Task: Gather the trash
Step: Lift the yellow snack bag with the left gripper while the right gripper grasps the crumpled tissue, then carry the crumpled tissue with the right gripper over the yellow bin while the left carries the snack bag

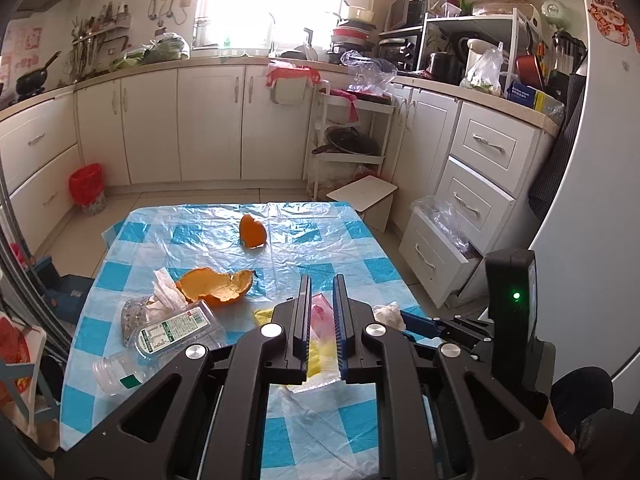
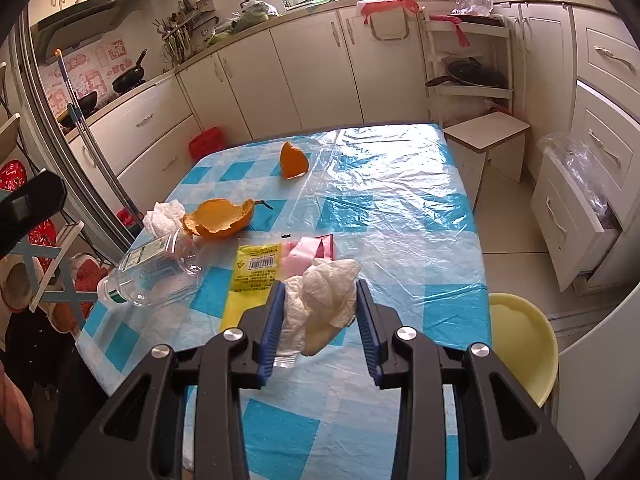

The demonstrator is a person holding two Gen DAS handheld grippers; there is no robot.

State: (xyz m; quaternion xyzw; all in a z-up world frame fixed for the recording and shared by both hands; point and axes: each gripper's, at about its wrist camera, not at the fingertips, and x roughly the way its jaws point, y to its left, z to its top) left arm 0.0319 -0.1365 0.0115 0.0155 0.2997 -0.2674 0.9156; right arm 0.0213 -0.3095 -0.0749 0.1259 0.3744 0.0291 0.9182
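Holding a tissue (image 2: 326,300) clamped in your right claw (image 2: 320,300), lifted for binning. Left claw (image 1: 322,312) is sitting nearly together, apparently pinching a wrapper (image 1: 320,356). Peels (image 2: 222,218), bottle (image 2: 156,268) are waiting on the desk (image 2: 400,208).

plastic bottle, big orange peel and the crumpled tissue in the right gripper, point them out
plastic bottle (image 2: 156,270), right wrist view, clear body.
big orange peel (image 2: 220,218), right wrist view, inner face.
crumpled tissue (image 2: 328,300), right wrist view, middle of wad.

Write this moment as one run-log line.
right gripper: shut on crumpled white tissue | left gripper: shut, empty | orange peel: on table
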